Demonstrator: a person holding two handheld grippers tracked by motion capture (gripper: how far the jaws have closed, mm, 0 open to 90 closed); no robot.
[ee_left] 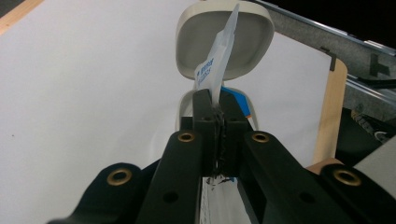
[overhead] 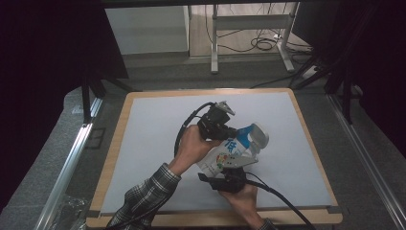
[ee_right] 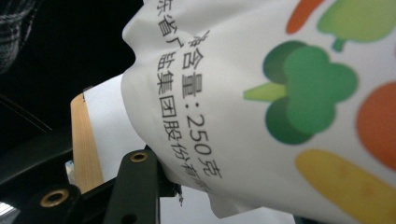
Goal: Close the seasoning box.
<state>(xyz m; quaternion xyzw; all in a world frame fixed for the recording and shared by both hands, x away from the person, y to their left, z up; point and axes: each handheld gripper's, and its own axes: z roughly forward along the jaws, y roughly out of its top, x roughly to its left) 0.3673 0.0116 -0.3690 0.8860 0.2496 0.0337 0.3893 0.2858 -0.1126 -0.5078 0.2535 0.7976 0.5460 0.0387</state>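
Nearest the person, the right gripper is clamped on the lower corner of a white pouch printed with vegetables and blue lettering; in the right gripper view the crumpled bottom edge of the pouch disappears behind the 1 jaw that shows, so the hold looks firm though the contact itself is hidden. Beyond it, the left gripper pinches the pouch's upper edge, and in the left gripper view its 2 jaws stand pressed together on the thin, flat seam of the pouch. The pouch hangs in the air between the 2 grippers, lifted above the white mat, its long axis running from the near right gripper up and away toward the left one. Just past the pouch's top edge lies a shallow beige dish, which looks bare inside. That dish sits directly ahead of the left gripper, so tipping the pouch's upper end forward would bring its mouth over the dish; the left hand is the nearer 1 for it.
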